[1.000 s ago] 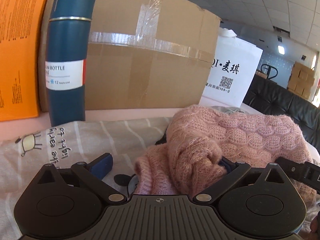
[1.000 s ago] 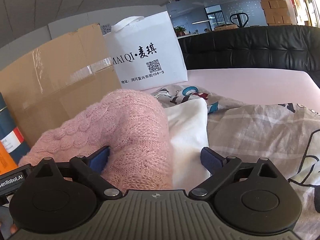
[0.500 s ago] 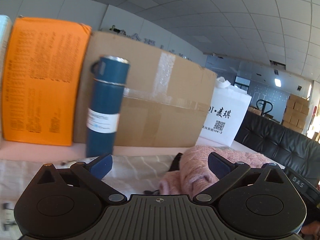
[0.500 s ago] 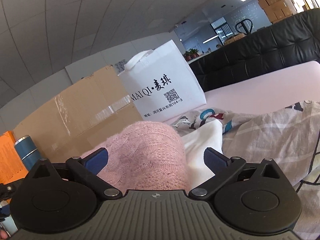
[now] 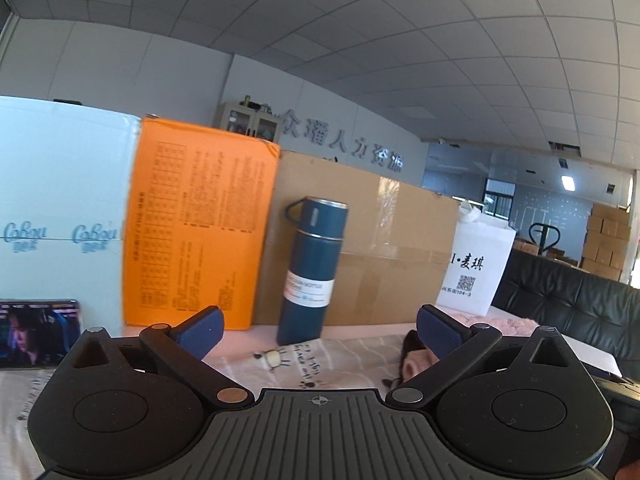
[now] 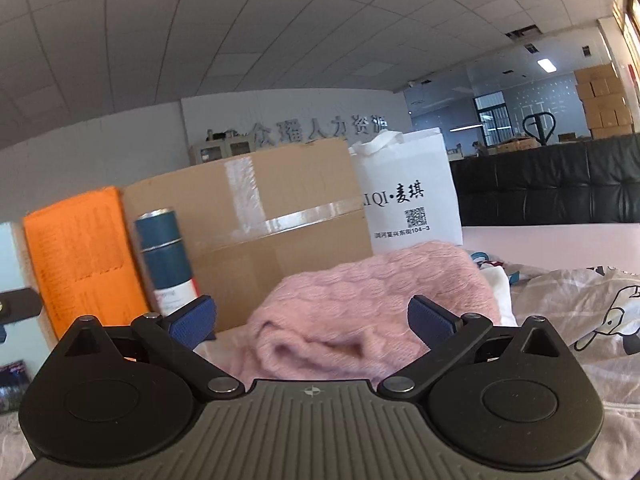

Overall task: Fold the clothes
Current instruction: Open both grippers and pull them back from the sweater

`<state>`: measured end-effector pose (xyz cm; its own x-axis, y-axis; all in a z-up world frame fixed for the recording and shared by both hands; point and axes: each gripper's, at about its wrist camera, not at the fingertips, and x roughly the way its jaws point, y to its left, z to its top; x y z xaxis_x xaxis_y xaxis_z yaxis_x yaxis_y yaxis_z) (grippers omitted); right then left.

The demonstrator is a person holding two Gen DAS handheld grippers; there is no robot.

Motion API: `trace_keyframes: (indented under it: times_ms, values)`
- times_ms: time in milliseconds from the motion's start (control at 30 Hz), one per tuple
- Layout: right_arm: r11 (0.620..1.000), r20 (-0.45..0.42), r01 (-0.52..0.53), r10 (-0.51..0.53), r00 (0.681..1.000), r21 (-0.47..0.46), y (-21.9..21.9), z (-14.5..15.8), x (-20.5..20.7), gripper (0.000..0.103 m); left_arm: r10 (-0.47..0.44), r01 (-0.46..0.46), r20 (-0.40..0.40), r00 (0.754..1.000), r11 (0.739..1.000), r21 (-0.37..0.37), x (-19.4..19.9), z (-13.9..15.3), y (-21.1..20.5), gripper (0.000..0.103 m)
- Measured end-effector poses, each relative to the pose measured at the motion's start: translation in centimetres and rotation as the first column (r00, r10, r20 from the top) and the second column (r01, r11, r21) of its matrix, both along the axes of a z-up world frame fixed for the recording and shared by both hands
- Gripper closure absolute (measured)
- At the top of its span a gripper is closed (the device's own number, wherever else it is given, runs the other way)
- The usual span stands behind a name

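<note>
1. The left gripper point(image 5: 320, 330) is hanging above the pink tabletop point(image 6: 560, 240) with its blue pads point(image 5: 200, 330) spread wide and nothing between them.
2. Straight ahead of its fingers, a dark blue flask point(image 5: 312, 268) is standing upright in front of a taped cardboard box point(image 5: 384, 248), with an orange box point(image 5: 196, 232) beside it to the left and a pale blue-white box point(image 5: 60, 216) further left.
3. Below and in front of the left gripper, a striped grey-and-white garment point(image 5: 320, 364) with a small printed figure is lying spread on the table.
4. Just behind its right finger, a small part of the pink knitted sweater point(image 5: 416, 364) is peeking out, low and mostly hidden.
5. The right gripper point(image 6: 310, 320) is also standing wide open, empty, with its pads point(image 6: 432, 322) flanking the sweater point(image 6: 376, 308) in view but not touching it.
6. The sweater is sitting in a folded, rounded bundle directly ahead of the right gripper, in front of the cardboard box point(image 6: 256, 232).
7. To the right of that gripper, a white garment point(image 6: 498, 288) and a cartoon-printed cloth point(image 6: 580, 312) are lying rumpled on the table.
8. Beyond the sweater, a white tote bag point(image 6: 408, 192) with black lettering is standing beside the box, and a black sofa point(image 6: 552, 184) is running along behind the table.
</note>
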<state>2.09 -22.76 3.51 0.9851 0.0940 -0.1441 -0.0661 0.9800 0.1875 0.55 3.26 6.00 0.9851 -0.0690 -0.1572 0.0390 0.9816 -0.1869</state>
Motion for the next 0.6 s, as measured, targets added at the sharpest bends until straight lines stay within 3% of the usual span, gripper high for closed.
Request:
trace_keyframes:
  times_ms: [100, 233, 467, 600]
  values:
    - [1.0, -0.056, -0.022, 0.021, 0.998, -0.02, 3.2, 0.5, -1.5, 0.0, 0.001, -0.001, 0.002, 1.0, 1.0, 0.007, -0.8, -0.5, 1.4, 0.0]
    - [0.992, -0.159, -0.077, 0.093, 0.983, 0.102, 5.1, 0.4, -2.4, 0.001, -0.004, 0.004, 0.012, 1.0, 1.0, -0.007, -1.3, -2.0, 2.5, 0.0]
    - [0.998, -0.106, 0.064, -0.062, 0.992, 0.013, 7.0, -2.0, -2.8, 0.0, 0.03, -0.031, 0.074, 0.997, 0.999, 0.016, -1.5, -5.1, 2.7, 0.0]
    - [0.985, -0.038, 0.162, -0.164, 0.986, -0.061, 7.2, -3.2, -2.8, 0.0, 0.038, -0.048, 0.109, 0.993, 0.994, 0.094, -1.8, -6.0, 1.6, 0.0]
